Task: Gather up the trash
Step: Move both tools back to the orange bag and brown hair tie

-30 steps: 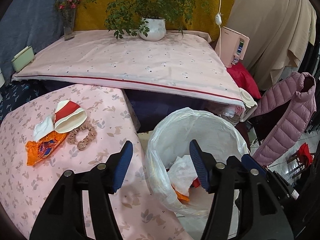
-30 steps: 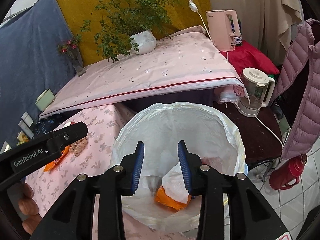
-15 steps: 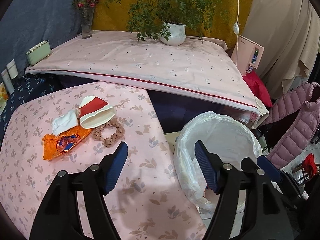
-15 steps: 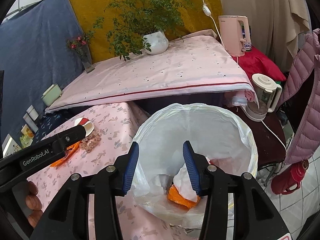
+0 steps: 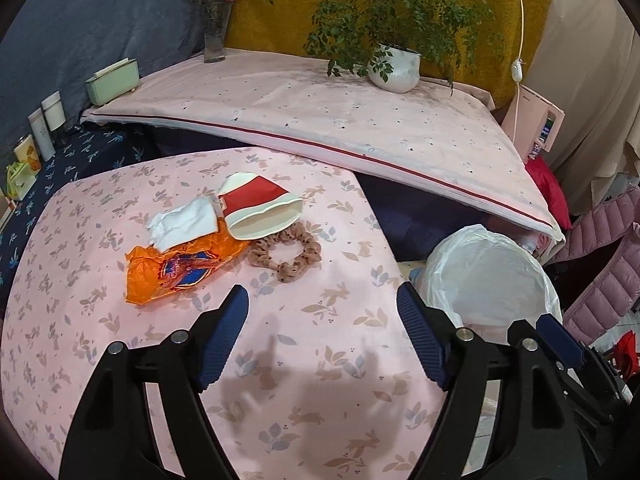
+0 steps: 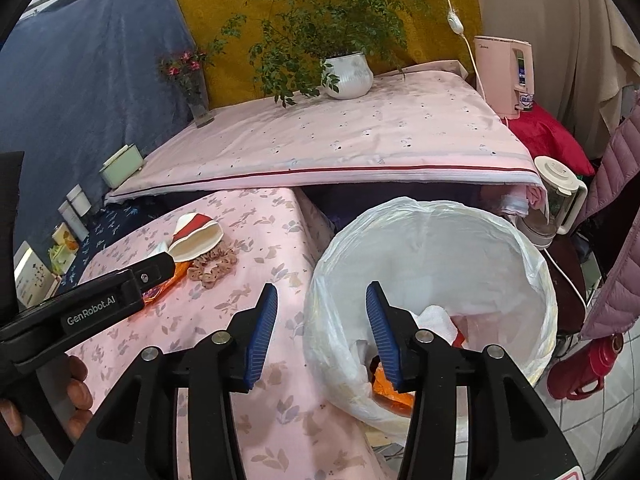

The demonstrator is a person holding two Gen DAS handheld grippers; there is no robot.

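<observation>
On the pink floral table [image 5: 320, 380] lie an orange wrapper [image 5: 176, 270], a white tissue [image 5: 182, 222], a squashed red-and-cream paper cup [image 5: 260, 214] and a brown scrunchie [image 5: 286, 256]. My left gripper [image 5: 322, 320] is open and empty above the table, just short of them. The bin with a white liner [image 6: 432, 264] stands to the right of the table, with white tissue [image 6: 438, 318] and an orange wrapper [image 6: 390, 390] inside. My right gripper [image 6: 322, 304] is open and empty over the bin's left rim. The left gripper's body shows in the right wrist view [image 6: 100, 300].
A higher bed-like surface [image 5: 320, 116] behind holds a potted plant [image 5: 394, 66], a flower vase [image 5: 214, 40] and a green box [image 5: 112, 86]. A kettle [image 6: 552, 200], a pink appliance [image 6: 504, 76], a pink jacket [image 6: 616, 220] and a red flask [image 6: 584, 372] crowd the right.
My left gripper swung left from over the bin to over the table, facing the trash pile. My right gripper also shifted left and its jaws opened wider.
</observation>
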